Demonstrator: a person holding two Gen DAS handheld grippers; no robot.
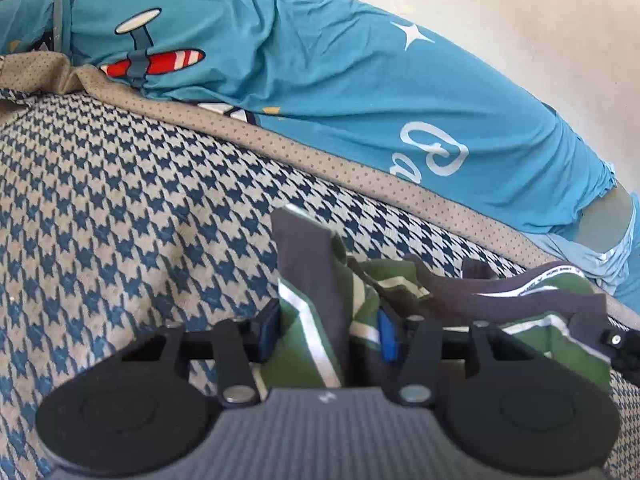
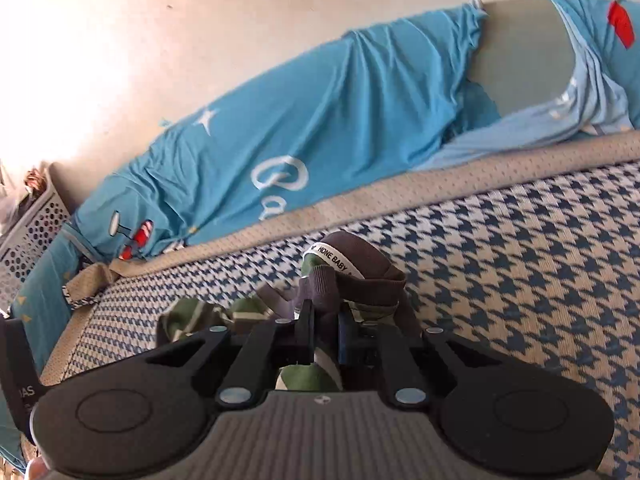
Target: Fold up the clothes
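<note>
Left wrist view: left gripper (image 1: 328,330) low in the centre of the frame, jaws partway in and clamped on a bunched fold of the green and grey garment (image 1: 316,280), dark pads pressing the cloth from both sides. Grey panel with a white stripe standing up between the jaws; rest of the garment trailing toward the lower right, with a printed white band along its collar. Underneath, a blue-and-cream houndstooth mat (image 1: 120,200) with a tan dotted border (image 1: 312,156) running diagonally from the upper left to the right edge. Beyond it, across the top, a turquoise sheet (image 1: 320,60) printed with a red-striped aeroplane, a white star and script lettering. Pale wall in the upper right.

Right wrist view: right gripper (image 2: 324,334) at lower centre, jaws nearly together, pinching the same garment (image 2: 360,264) at its grey ribbed collar with the lettered white band, the cloth humped just above the fingertips. Green striped cloth spilling out left of the jaws. White perforated basket (image 2: 32,232) at the far left edge.
</note>
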